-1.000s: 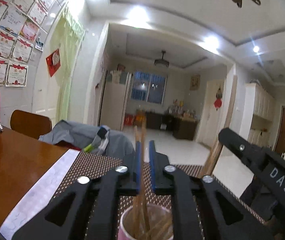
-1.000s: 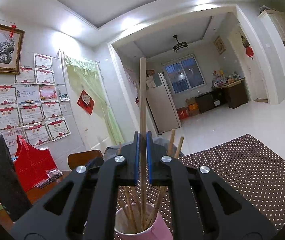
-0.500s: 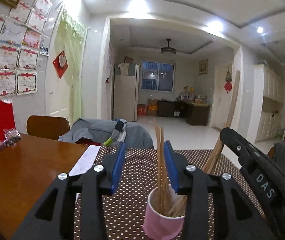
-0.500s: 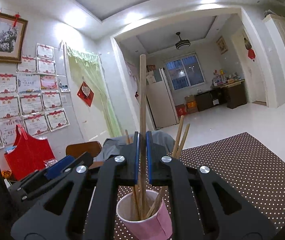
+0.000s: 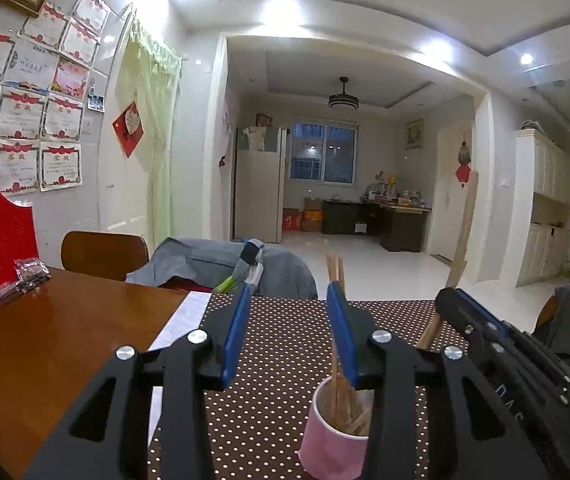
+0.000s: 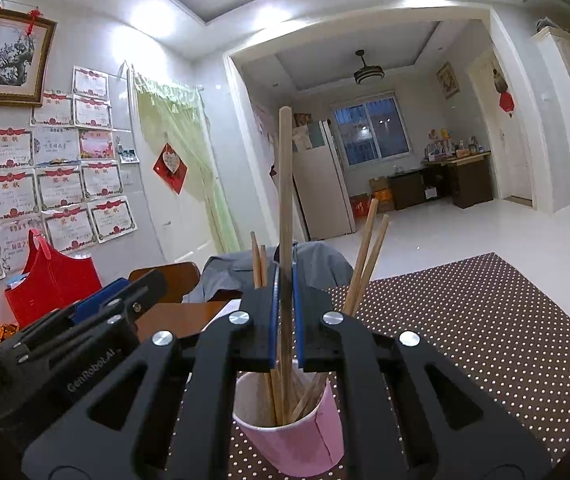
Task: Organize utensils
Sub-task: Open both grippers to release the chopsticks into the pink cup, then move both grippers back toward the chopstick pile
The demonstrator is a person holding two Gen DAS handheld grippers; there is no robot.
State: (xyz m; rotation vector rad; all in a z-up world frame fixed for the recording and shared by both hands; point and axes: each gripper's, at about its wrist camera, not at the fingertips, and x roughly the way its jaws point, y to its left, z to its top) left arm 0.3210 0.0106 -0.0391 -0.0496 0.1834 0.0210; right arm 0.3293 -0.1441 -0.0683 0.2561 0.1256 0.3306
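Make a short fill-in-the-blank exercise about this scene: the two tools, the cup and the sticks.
1. The right tool is shut on one tall wooden ____, which reaches down into the cup.
2. The left tool is ____ and grips nothing.
3. The paper cup that holds the chopsticks has the colour ____.
4. The cup stands on a brown placemat printed with white ____.

Missing words: chopstick; open; pink; dots
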